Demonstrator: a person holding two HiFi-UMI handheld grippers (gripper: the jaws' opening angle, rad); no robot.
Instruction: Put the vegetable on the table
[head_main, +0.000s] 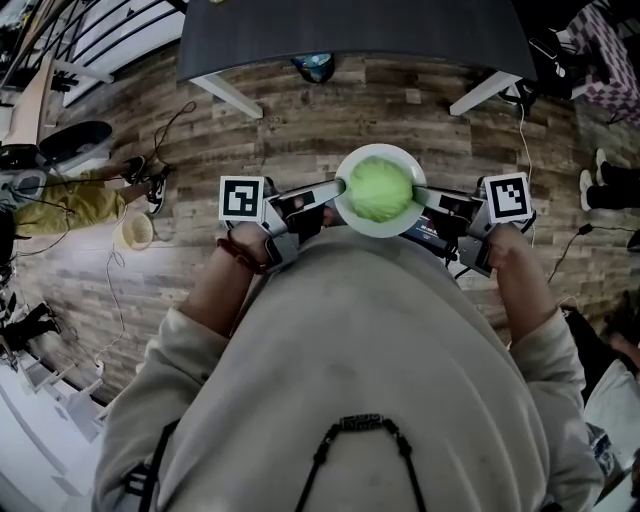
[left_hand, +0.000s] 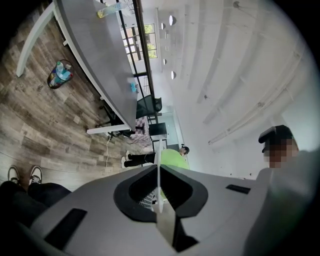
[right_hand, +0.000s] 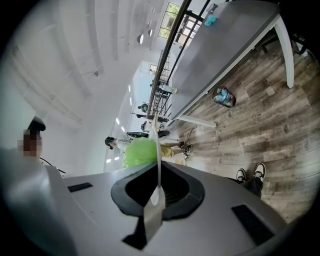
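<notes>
A round green vegetable (head_main: 380, 189), a cabbage or lettuce head, lies on a white plate (head_main: 347, 211) held in the air in front of my chest. My left gripper (head_main: 338, 188) is shut on the plate's left rim, and my right gripper (head_main: 420, 196) is shut on its right rim. In the left gripper view the plate (left_hand: 158, 167) shows edge-on between the jaws of that gripper (left_hand: 159, 192), with the vegetable (left_hand: 173, 159) beyond. The right gripper view shows the same: plate edge (right_hand: 158, 150), vegetable (right_hand: 139, 152), gripper (right_hand: 158, 192). The dark grey table (head_main: 350, 30) stands ahead.
Under the table lies a colourful bag (head_main: 314, 66) between its white legs (head_main: 228, 96). A person in yellow trousers (head_main: 60, 205) sits at the left beside a pale bucket (head_main: 133, 232). Other people's feet (head_main: 603, 186) and cables (head_main: 527, 140) are on the wooden floor at the right.
</notes>
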